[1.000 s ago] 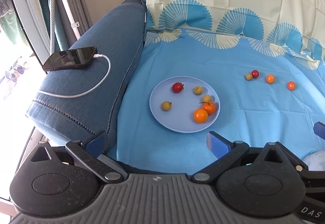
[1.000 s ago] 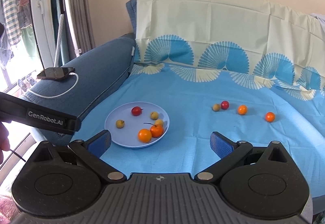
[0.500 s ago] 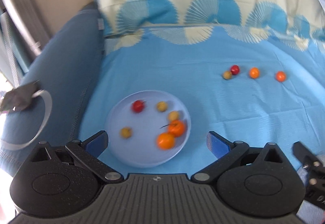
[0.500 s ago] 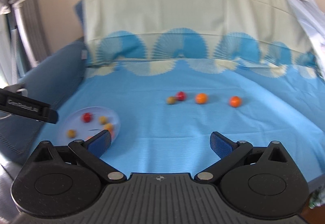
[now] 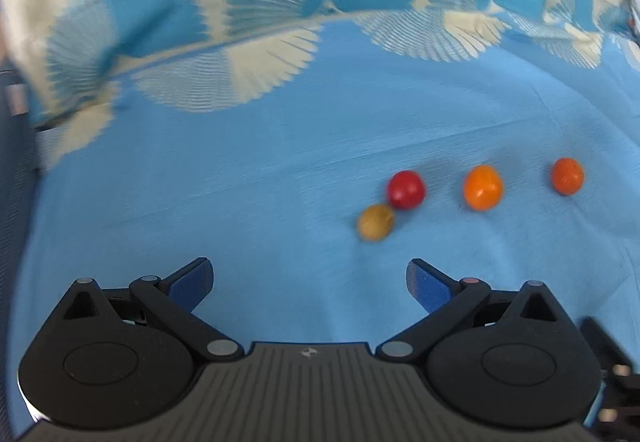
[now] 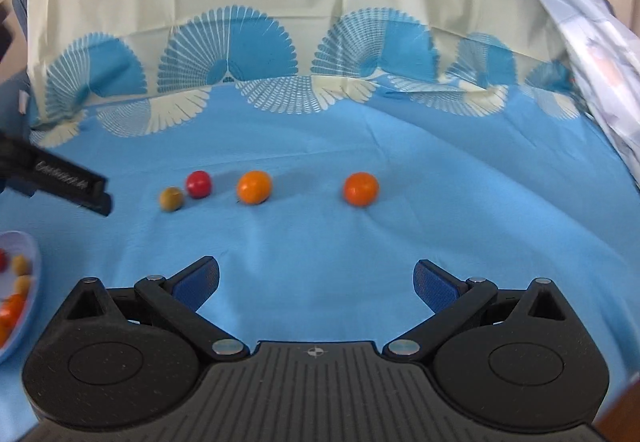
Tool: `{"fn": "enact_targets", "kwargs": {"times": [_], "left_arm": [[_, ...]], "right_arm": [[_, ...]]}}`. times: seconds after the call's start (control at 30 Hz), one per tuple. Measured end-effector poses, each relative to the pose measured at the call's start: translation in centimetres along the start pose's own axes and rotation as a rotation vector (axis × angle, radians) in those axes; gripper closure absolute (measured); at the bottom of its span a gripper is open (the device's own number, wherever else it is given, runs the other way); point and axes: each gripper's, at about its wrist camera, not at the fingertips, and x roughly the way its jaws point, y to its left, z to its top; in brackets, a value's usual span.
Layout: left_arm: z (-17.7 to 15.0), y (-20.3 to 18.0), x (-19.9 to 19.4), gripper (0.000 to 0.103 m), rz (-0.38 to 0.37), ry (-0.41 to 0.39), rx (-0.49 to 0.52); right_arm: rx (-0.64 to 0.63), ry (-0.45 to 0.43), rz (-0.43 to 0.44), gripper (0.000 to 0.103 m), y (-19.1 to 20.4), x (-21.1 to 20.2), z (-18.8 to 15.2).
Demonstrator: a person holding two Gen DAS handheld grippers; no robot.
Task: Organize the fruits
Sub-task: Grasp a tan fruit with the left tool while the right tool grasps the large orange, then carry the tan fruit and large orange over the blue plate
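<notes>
Both tongs point(image 5: 310, 282) point(image 6: 316, 282) gape (empty) before 4 fruits point(image 6: 254, 187)

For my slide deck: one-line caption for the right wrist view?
Open right claw faces four small round fruits on blue patterned cloth; blue plate at left.

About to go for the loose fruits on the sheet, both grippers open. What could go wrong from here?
1. The yellow-brown fruit and red fruit sit touching; closing the left gripper on one may knock the other rolling across the soft blue sheet.
2. The right gripper shares the row; both reaching inward toward the orange fruit might collide.
3. The plate is barely in view, so drops could miss.
</notes>
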Motion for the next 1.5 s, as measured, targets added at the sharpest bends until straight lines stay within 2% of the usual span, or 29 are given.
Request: {"fn": "enact_targets", "kwargs": {"times": [0.17, 0.3, 0.37, 0.43, 0.53, 0.57, 0.6, 0.63, 0.67, 0.7, 0.87, 1.0, 1.13, 1.27, 1.37, 1.5], "left_arm": [[2.1, -0.6, 4.8, 0.000, -0.038, 0.037, 0.054], [3.0, -0.1, 7.7, 0.000, -0.052, 0.088, 0.064], [3.1, 0.6, 8.3, 0.000, -0.085, 0.101, 0.043], [3.1, 1.4, 8.6, 0.000, -0.112, 0.117, 0.011], [2.9, 1.4, 8.3, 0.000, -0.111, 0.116, 0.002], [2.9, 1.5, 8.0, 0.008, -0.115, 0.113, -0.010], [2.8, 1.5, 7.4, 0.026, -0.129, 0.105, -0.024], [2.8, 1.5, 6.8, 0.040, -0.132, 0.087, -0.033], [2.9, 1.5, 6.3, 0.073, -0.142, 0.080, -0.027], [3.0, 1.5, 6.0, 0.076, -0.153, 0.082, -0.026], [2.6, 1.5, 2.8, 0.076, -0.159, 0.043, -0.046], [0.7, 1.6, -1.9, 0.075, -0.155, 0.027, -0.077], [-3.0, 1.7, -6.8, 0.075, -0.131, 0.062, -0.098], [-7.6, 2.5, -12.1, 0.075, -0.123, 0.085, -0.119], [-11.0, 3.5, -16.2, 0.075, -0.065, 0.068, -0.125], [-15.3, 6.2, -20.7, 0.075, -0.043, 0.060, -0.192]], "right_arm": [[-0.068, 0.043, 0.069, 0.001, 0.7, 7.5, 1.7], [-0.134, 0.040, 0.105, 0.001, 2.4, 11.9, 2.8], [-0.159, 0.034, 0.112, 0.001, 3.1, 13.7, 3.1], [-0.130, 0.018, 0.149, 0.001, 3.1, 14.7, 3.4], [-0.148, -0.018, 0.161, 0.001, 3.4, 15.4, 3.6], [-0.144, -0.020, 0.167, 0.001, 3.3, 15.6, 3.6], [-0.139, -0.018, 0.171, 0.003, 3.2, 15.6, 3.7], [-0.132, -0.026, 0.176, 0.020, 3.1, 15.3, 3.7], [-0.122, -0.044, 0.183, 0.036, 2.8, 14.7, 3.7], [-0.113, -0.046, 0.193, 0.067, 2.6, 14.4, 3.8], [-0.061, 0.004, 0.177, 0.066, 1.6, 12.4, 3.6], [-0.009, 0.022, 0.177, 0.066, 1.3, 8.8, 3.1], [0.019, 0.017, 0.192, 0.066, 1.6, 3.4, 2.1], [0.040, 0.004, 0.244, 0.066, 2.3, -2.8, 1.1], [0.024, 0.011, 0.312, 0.066, 3.3, -7.6, 0.5], [-0.033, 0.009, 0.404, 0.066, 5.7, -13.4, -0.5]]}}
